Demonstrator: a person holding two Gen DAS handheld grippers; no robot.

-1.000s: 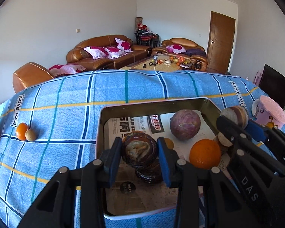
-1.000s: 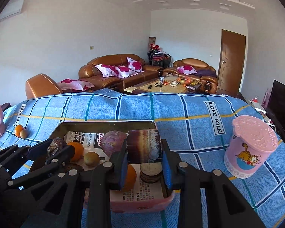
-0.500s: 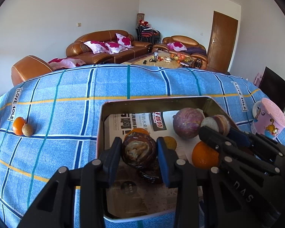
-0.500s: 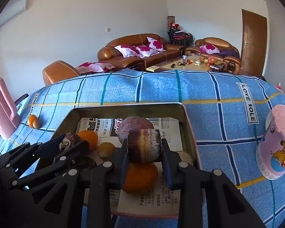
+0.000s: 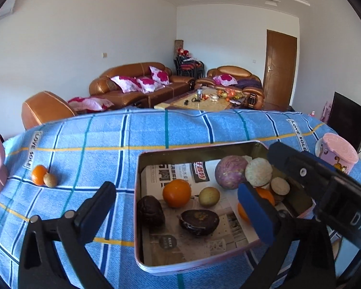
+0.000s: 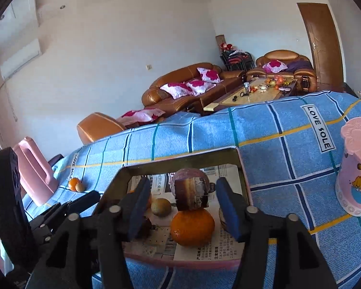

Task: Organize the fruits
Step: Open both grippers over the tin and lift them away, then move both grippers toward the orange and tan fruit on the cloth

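On the blue checked cloth (image 5: pixel 89 149) sits a metal tray (image 5: pixel 199 146) lined with newspaper (image 5: pixel 199 238), holding the fruit: a purple round one (image 5: pixel 229 172), two oranges (image 5: pixel 177 192), a small yellow-brown fruit (image 5: pixel 209 196) and two dark halves (image 5: pixel 198 222). The left gripper (image 5: pixel 178 204) hovers over the tray's near edge, fingers spread wide, gripping nothing. The right gripper (image 6: pixel 181 202) is likewise splayed; a brown cut piece (image 6: pixel 191 193) sits between its fingers, touching neither, perched on an orange (image 6: pixel 192 226). Off to the left, a tangerine (image 5: pixel 39 174) and a small brown fruit (image 5: pixel 50 180) lie touching on the cloth. A pink cup (image 6: pixel 357 171) stands to the right.
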